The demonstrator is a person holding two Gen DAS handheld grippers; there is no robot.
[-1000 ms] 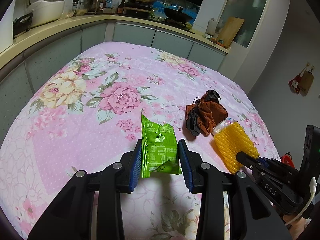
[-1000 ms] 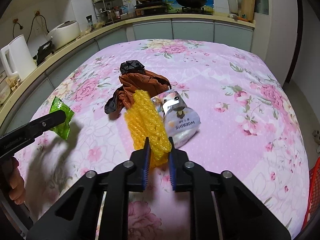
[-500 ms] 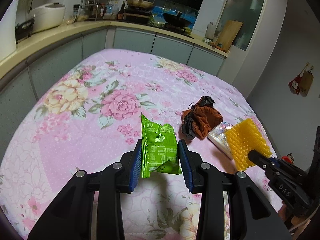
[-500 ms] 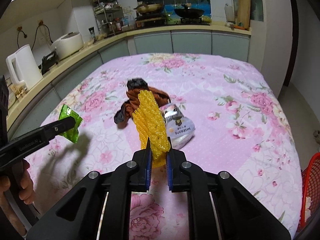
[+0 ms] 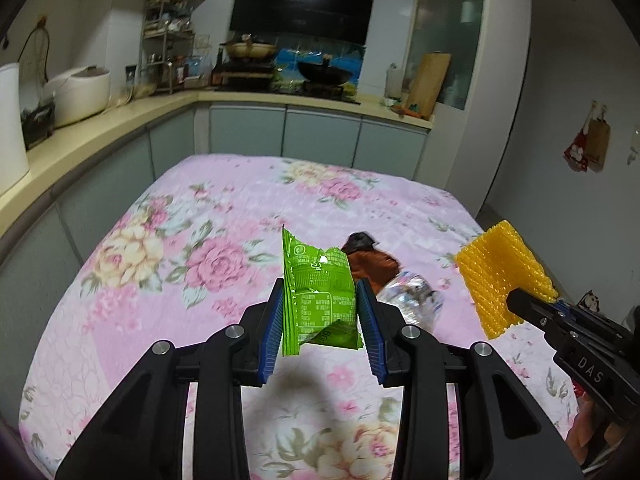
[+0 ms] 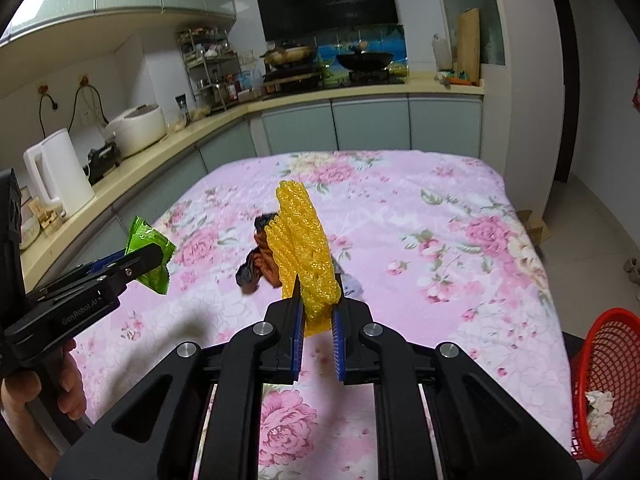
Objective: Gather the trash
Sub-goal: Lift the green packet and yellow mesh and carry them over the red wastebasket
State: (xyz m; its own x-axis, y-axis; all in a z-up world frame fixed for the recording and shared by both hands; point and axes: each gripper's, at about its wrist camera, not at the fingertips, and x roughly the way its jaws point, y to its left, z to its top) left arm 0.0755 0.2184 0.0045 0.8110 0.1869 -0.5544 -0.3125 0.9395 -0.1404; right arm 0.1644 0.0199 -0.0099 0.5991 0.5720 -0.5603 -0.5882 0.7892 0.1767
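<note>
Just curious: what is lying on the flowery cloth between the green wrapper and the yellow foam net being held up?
In the left wrist view, a crumpled brown bag and a shiny clear wrapper lie there.

Glossy green plastic wrapper (image 5: 318, 300); yellow foam netting (image 6: 304, 248), bumpy; floral quilted cloth (image 5: 200, 240), matt.

Both tools are matte black plastic. The left gripper (image 5: 320, 320) has ribbed blue pads (image 5: 272, 328) and round silver screws (image 5: 231, 331); white "GenRoboAI" lettering runs along its side. The right gripper (image 6: 318, 320) matches it, its side marked "DAS" in white. A bare hand (image 6: 24, 396) wraps the left handle.
</note>
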